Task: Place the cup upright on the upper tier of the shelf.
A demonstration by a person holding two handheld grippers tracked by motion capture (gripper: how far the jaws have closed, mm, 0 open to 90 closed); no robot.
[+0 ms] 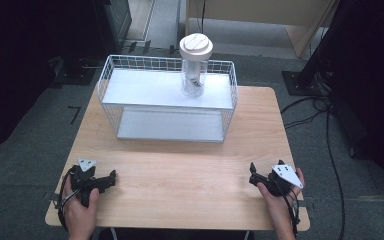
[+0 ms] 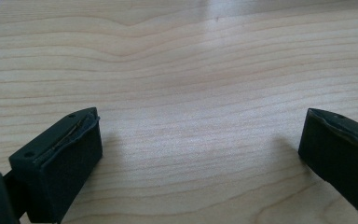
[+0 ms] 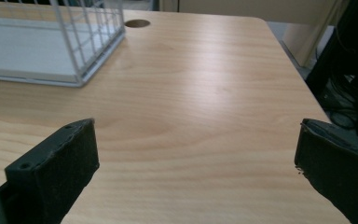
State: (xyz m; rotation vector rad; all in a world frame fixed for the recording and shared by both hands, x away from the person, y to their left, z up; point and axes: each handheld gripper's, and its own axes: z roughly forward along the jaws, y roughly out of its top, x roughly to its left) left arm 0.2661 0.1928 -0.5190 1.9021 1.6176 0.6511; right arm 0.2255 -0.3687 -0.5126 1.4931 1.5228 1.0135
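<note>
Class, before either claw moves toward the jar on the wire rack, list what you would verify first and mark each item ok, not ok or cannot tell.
1. Left claw open, nothing held: ok.
2. Right claw open, nothing held: ok.
3. Jar upright on the wire rack's top shelf: ok.
4. Lid on the jar: ok; how tight, cannot tell.
5. Table between the claws and the rack free of obstacles: ok.
6. Jar contents: something dark, cannot tell what.

Pale wood-grain table (image 1: 180,175), white wire-grid rack (image 1: 167,100), clear jar (image 1: 194,75) with cream lid, black tongs (image 2: 200,149)
</note>
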